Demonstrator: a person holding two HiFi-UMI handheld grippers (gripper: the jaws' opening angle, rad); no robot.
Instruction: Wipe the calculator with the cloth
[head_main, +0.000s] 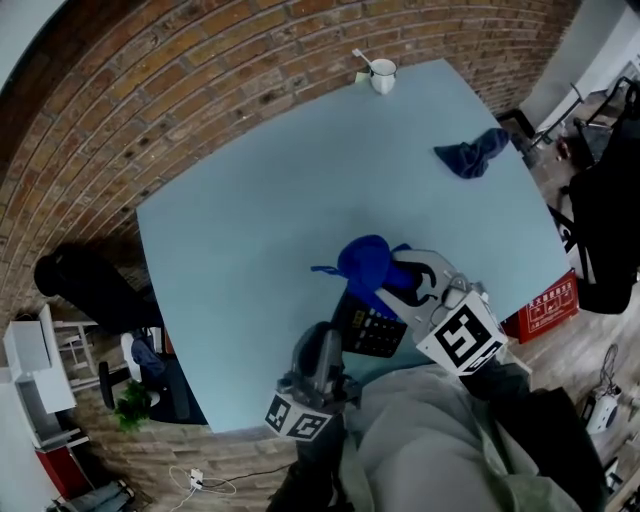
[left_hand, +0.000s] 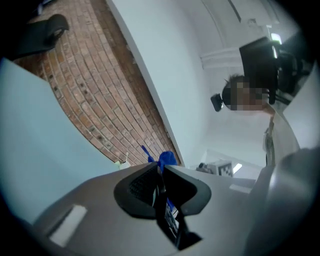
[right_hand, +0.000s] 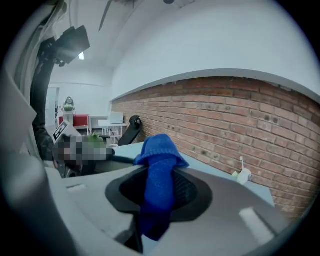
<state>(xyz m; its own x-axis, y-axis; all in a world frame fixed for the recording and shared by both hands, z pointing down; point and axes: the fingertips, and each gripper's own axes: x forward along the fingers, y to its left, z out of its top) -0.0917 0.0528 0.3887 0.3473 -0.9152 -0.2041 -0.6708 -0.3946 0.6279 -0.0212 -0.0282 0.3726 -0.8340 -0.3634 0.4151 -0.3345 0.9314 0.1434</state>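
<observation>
While the left gripper (left_hand: 161, 175) clamps the calculator (left_hand: 171, 216) edge-on between its nearly closed jaws, the right gripper (right_hand: 160, 172) pinches the blue cloth (right_hand: 159, 150). Cloth bunches out past the right jaw tips and sits at the calculator's far end, straight ahead of the left jaws.

L gripper (left_hand: 161, 192), near left, jaws clamped on calculator (head_main: 372, 328) edge; R gripper (right_hand: 159, 197) just right, pinching cloth (right_hand: 159, 160).
</observation>
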